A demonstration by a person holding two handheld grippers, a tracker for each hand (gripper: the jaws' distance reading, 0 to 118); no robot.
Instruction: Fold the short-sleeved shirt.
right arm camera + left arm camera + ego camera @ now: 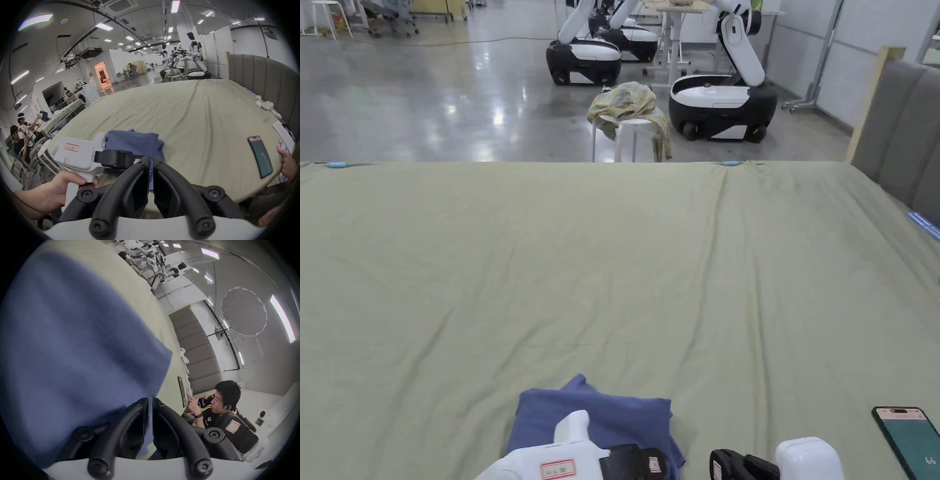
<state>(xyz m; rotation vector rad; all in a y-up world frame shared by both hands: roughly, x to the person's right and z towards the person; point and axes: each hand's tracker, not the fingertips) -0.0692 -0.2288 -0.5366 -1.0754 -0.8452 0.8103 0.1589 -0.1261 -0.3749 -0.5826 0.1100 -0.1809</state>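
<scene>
The blue short-sleeved shirt [612,415] lies folded into a compact rectangle on the green-covered table [612,262], close to its near edge. My left gripper [637,464] hovers over the shirt's near side, held by a hand [53,194]. In its own view the jaws of the left gripper [150,400] stand together with a thin slit, and the blurred shirt [73,337] sits just beyond them. My right gripper [725,464] is just right of the shirt. The jaws of the right gripper [151,158] are likewise closed, with the shirt [134,144] showing through the slit.
A phone [909,437] lies at the table's near right corner, with another person's finger [285,162] beside it. A grey padded panel [900,137] borders the right side. Beyond the far edge stand a stool with a heap of cloth [628,106] and wheeled robots [719,94].
</scene>
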